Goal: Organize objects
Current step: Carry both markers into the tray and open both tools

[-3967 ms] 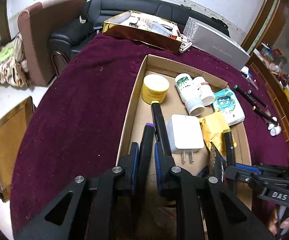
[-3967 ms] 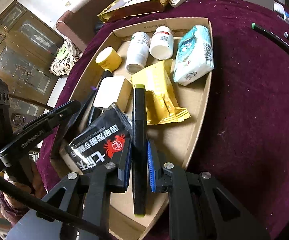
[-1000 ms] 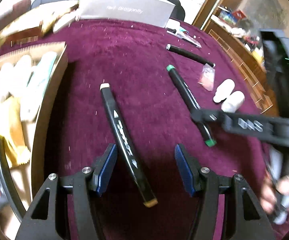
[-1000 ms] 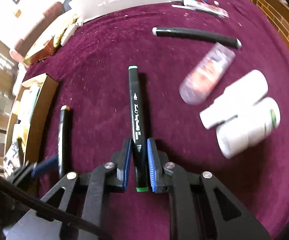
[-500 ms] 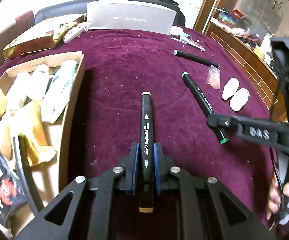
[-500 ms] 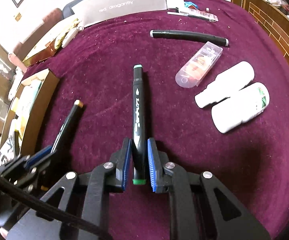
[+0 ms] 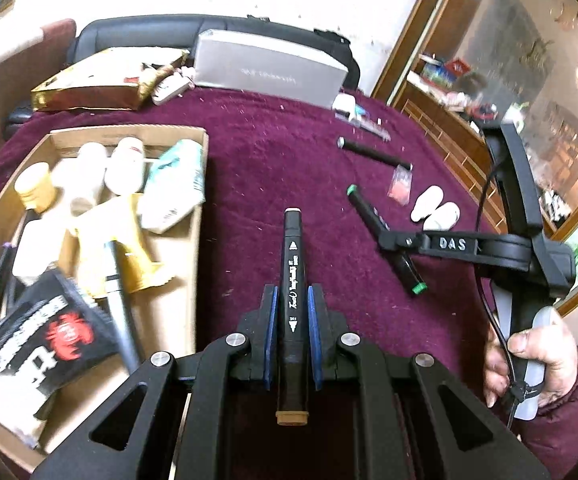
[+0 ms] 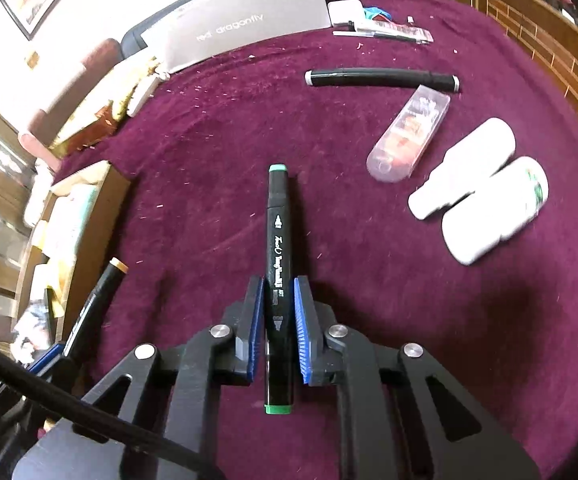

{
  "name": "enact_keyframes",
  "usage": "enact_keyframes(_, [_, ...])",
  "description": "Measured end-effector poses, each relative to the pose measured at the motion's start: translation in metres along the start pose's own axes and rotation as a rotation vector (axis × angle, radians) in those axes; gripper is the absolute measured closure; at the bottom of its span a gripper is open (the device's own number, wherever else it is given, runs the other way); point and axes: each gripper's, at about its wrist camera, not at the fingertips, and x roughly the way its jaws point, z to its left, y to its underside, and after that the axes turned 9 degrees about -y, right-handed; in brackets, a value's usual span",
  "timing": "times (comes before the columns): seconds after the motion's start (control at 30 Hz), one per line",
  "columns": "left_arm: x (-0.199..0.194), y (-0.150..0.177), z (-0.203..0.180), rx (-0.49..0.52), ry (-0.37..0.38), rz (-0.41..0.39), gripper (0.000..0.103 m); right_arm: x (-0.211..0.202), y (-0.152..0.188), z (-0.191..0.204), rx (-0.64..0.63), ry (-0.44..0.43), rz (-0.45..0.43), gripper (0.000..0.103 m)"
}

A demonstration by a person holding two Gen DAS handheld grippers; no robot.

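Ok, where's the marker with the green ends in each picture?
Left wrist view: the green-capped marker lies right of centre, clamped in the right gripper.
Right wrist view: it runs up the centre, between the blue pads.
Shared landmark: the two white bottles, right of the marker in both.

The right tool [image 8: 277, 320] has its blue pads [image 8: 256, 320] pressed against a black marker with green caps [image 8: 278, 264], which lies along the tool's line and points straight ahead over the maroon-covered counter [image 8: 209, 160]. Ahead and to the tool's right lie two white bottles [image 8: 481, 196], touching side by side, and just beyond them a clear plastic case [image 8: 409, 136]. Farther ahead a black marker with grey ends [image 8: 381, 79] lies crosswise. To the tool's left, the left tool [image 8: 55, 354] grips a tan-capped black marker [image 8: 97, 300]. Beyond that, a cardboard box [image 8: 89, 224] with blurred contents stands at the left edge. A grey box [image 8: 249, 24] stands at the far side.
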Motion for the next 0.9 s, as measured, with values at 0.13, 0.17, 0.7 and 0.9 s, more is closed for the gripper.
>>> enact_keyframes(0.13, [-0.026, 0.003, 0.024, -0.053, 0.014, -0.046, 0.092, -0.015, 0.01, 0.015, 0.006, -0.054, -0.017, 0.091])
enact_keyframes(0.17, [-0.03, 0.003, 0.029, -0.063, 0.016, -0.053, 0.092, -0.019, 0.013, 0.021, -0.001, -0.064, -0.021, 0.091])
enact_keyframes(0.7, [-0.09, 0.004, 0.162, -0.267, -0.1, -0.178, 0.092, -0.039, 0.025, 0.108, -0.125, -0.178, -0.034, 0.09])
enact_keyframes(0.9, [-0.083, 0.006, 0.182, -0.262, -0.138, -0.172, 0.092, -0.042, 0.029, 0.152, -0.219, -0.211, -0.019, 0.09])
